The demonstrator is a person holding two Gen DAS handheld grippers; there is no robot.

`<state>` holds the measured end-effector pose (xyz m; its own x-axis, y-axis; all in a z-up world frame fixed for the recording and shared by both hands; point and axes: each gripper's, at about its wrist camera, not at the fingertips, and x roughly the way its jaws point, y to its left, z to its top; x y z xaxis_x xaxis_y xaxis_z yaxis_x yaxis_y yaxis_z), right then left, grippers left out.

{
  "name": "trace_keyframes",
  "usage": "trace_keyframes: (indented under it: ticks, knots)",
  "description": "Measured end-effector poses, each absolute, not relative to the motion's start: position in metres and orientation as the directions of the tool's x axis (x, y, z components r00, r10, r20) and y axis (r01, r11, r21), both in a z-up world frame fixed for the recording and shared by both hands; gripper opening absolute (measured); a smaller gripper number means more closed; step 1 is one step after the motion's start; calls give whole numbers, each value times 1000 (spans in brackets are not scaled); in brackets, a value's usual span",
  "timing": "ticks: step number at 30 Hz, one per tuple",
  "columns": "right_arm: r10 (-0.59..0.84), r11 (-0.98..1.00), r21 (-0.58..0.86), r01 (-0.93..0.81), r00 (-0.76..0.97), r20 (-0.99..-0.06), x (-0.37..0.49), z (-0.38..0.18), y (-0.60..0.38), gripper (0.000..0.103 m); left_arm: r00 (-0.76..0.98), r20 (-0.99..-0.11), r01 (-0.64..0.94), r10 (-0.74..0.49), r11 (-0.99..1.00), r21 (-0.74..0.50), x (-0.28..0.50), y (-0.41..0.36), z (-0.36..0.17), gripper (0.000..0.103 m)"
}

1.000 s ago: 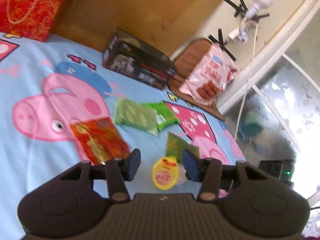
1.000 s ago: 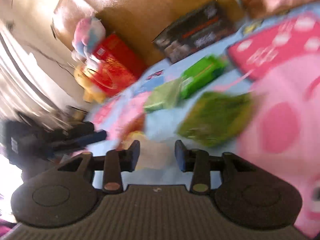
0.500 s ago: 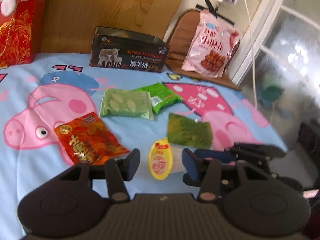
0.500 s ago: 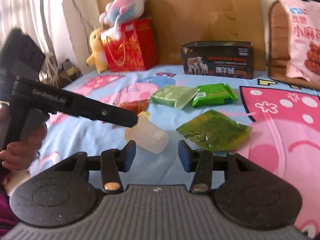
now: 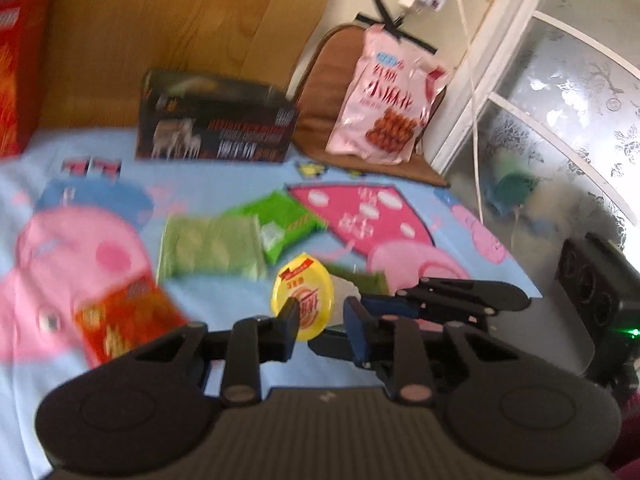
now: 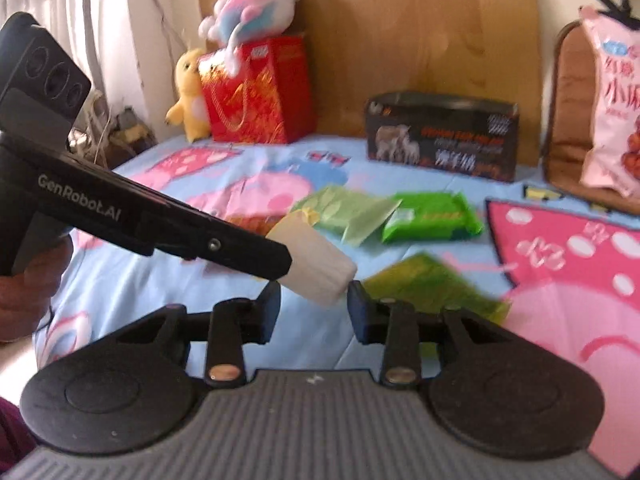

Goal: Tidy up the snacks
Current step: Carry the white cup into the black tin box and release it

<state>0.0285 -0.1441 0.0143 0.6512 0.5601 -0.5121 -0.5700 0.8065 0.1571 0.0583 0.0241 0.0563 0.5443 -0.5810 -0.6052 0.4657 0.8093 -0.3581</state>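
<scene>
A jelly cup with a yellow lid (image 5: 303, 295) and pale body (image 6: 316, 266) hangs above the bedsheet. My left gripper (image 5: 322, 320) is closed on its lid end; its arm shows in the right wrist view (image 6: 224, 246). My right gripper (image 6: 314, 312) is open, its jaws either side of the cup's base; it shows in the left wrist view (image 5: 440, 300). On the sheet lie a red-orange packet (image 5: 124, 320), a pale green packet (image 5: 210, 246), a bright green packet (image 5: 280, 220) and an olive packet (image 6: 436, 286).
A dark box with sheep (image 5: 216, 128) stands at the back against the wooden headboard. A pink snack bag (image 5: 392, 100) leans on a brown cushion (image 5: 320, 92). A red gift bag (image 6: 256, 92) with plush toys stands back left. The bed edge is at the right (image 5: 520, 280).
The jelly cup has been lifted off the sheet in my left gripper, whose jaws have narrowed on it. My right gripper has come up close around the cup's base.
</scene>
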Motion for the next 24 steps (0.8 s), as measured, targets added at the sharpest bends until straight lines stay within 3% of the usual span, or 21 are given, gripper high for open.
trace_keyframes:
  ticks: [8,12,19,24]
  knots:
    - [466,864,19,-503,786,-405,83,49,-144,39,621,-547,517,-562,818,-253,135,-4,105,24]
    - [412,886,-58,-460,838,-358,139,64,-145,39,640,-521,503,-565,821,-272,200,-15,114,27]
    - [329,916,-101,-389,871,-365,236,59,-148,41,640,-542,438,-545,838,-326,299,-33,89,26]
    - [306,928,-73,-365,861,-406,252,46,-158,42,630,-536,435,-561,828,-355,295,-22,81,32]
